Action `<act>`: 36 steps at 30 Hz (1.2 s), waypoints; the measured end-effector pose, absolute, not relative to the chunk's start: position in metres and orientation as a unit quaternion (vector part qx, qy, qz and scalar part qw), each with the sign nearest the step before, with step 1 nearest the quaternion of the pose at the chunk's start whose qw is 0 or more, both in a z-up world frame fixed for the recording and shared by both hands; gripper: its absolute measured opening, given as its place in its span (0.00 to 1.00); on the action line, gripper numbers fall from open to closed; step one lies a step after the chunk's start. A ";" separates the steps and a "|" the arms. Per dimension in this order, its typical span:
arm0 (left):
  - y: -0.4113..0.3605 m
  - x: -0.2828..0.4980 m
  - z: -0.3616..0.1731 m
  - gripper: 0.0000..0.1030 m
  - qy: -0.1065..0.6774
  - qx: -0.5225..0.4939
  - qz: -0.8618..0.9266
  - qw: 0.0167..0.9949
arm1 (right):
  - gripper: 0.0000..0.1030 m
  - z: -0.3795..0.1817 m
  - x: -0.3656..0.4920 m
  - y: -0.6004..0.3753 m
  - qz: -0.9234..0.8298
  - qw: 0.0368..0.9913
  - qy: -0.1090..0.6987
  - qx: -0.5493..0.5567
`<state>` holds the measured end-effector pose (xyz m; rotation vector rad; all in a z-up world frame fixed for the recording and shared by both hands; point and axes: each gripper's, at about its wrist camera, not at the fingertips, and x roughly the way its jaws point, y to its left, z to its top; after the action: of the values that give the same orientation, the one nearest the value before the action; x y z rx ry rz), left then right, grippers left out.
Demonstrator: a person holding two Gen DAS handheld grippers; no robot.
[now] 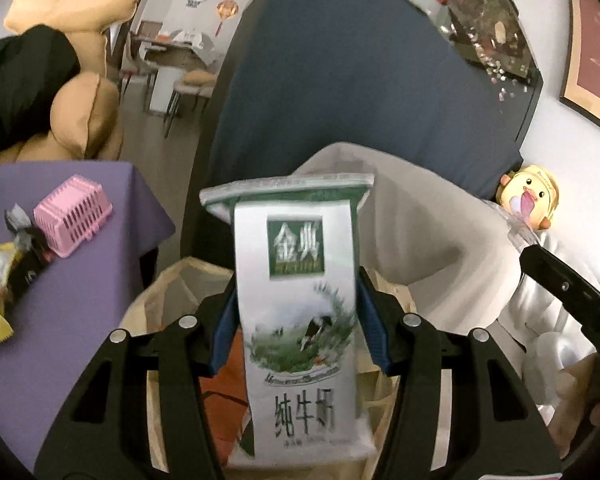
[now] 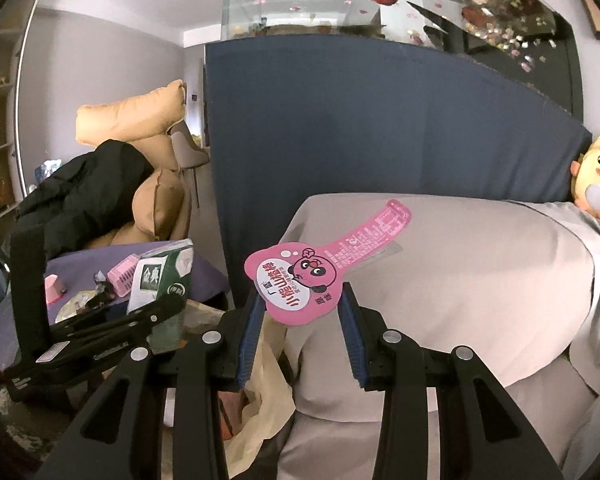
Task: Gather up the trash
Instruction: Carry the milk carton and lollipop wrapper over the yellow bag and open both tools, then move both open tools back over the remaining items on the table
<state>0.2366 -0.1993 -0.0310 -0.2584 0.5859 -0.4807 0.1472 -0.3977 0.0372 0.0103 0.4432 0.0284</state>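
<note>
My left gripper [image 1: 298, 320] is shut on a white and green milk carton [image 1: 300, 300], held upright above a bin lined with a pale yellow bag [image 1: 168, 292]. The carton [image 2: 160, 276] and left gripper [image 2: 112, 332] also show in the right wrist view. My right gripper [image 2: 300, 316] is shut on a pink snack wrapper [image 2: 300, 280] with a cartoon face, held in front of the beige sofa arm [image 2: 440, 280]. The bag's edge [image 2: 268, 392] lies below the right gripper.
A purple-covered table [image 1: 80, 280] at the left holds a pink basket [image 1: 74, 216] and snack wrappers [image 1: 4, 276]. A navy-draped fish tank stand [image 1: 360, 80] is behind. A yellow duck toy [image 1: 532, 196] sits on the sofa. Tan cushions [image 1: 84, 120] lie at the far left.
</note>
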 end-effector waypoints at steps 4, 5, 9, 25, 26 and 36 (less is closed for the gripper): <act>-0.200 0.240 -0.039 0.49 0.315 -0.128 -0.253 0.906 | 0.35 0.036 0.149 -0.397 0.016 0.975 0.221 0.011; -0.197 0.241 -0.041 0.50 0.326 -0.130 -0.253 0.901 | 0.35 0.035 0.148 -0.396 0.017 0.975 0.221 0.012; -0.178 0.233 -0.037 0.50 0.349 -0.119 -0.243 0.897 | 0.35 0.035 0.147 -0.392 0.026 0.975 0.221 0.015; -0.022 0.196 -0.022 0.50 0.368 -0.070 -0.119 0.920 | 0.35 0.002 0.173 -0.287 0.198 0.931 0.300 -0.068; -0.009 0.194 -0.023 0.50 0.369 -0.081 -0.112 0.919 | 0.35 -0.004 0.177 -0.284 0.199 0.927 0.309 -0.069; 0.050 0.189 -0.037 0.50 0.380 -0.133 -0.076 0.912 | 0.35 -0.060 0.212 -0.281 0.129 0.909 0.393 -0.054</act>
<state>0.1891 0.0502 -0.0372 -0.2744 0.7838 -0.1562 0.2117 -0.2814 -0.0605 -0.1108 0.8113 0.2653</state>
